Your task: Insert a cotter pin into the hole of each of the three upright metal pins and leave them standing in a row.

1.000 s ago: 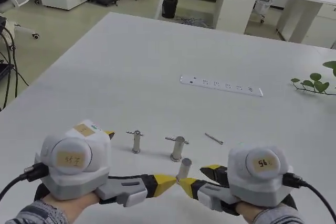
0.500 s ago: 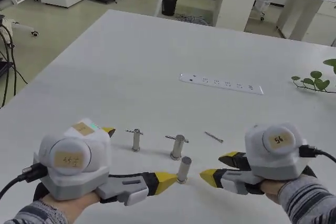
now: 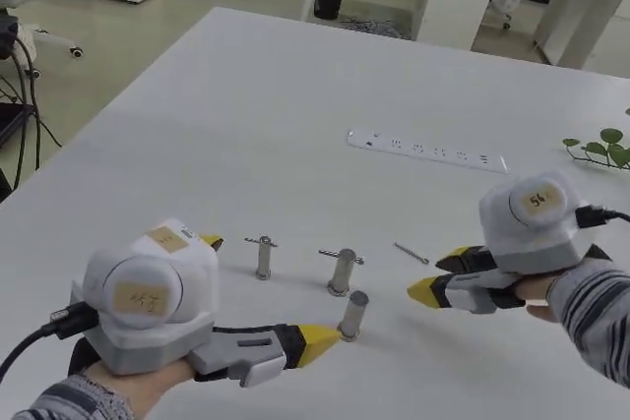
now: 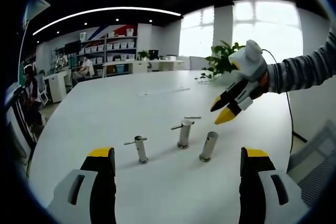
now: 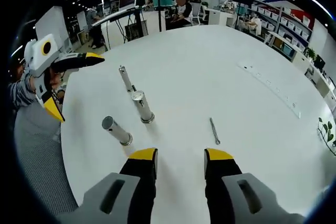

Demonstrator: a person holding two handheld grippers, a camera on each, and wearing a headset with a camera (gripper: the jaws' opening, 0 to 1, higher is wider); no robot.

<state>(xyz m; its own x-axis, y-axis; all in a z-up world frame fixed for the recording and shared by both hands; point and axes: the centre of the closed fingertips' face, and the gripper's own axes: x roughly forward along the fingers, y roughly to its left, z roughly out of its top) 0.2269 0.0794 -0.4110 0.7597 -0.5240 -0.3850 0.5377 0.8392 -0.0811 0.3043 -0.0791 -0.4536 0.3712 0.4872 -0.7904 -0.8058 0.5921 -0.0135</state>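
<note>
the left claw (image 3: 264, 290) stood wide open and empty on the white worktop (image 3: 295, 125), by three upright silver metal pins. the far-left pin (image 3: 264, 257) and the middle pin (image 3: 341, 272) each carried a thin cotter pin crosswise. the nearest pin (image 3: 352, 314) was bare. the right claw (image 3: 435, 276), jaws apart and holding nothing, hovered near a loose grey cotter pin (image 3: 411, 254) lying flat.

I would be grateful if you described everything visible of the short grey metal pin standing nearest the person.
The short grey metal pin is a plain cylinder with a flat round top and slightly wider foot, seemingly dull steel. It stands upright on the white table, just in front of the middle upright pin, apart from it. No cotter pin crosses it; only the table touches it.
</note>
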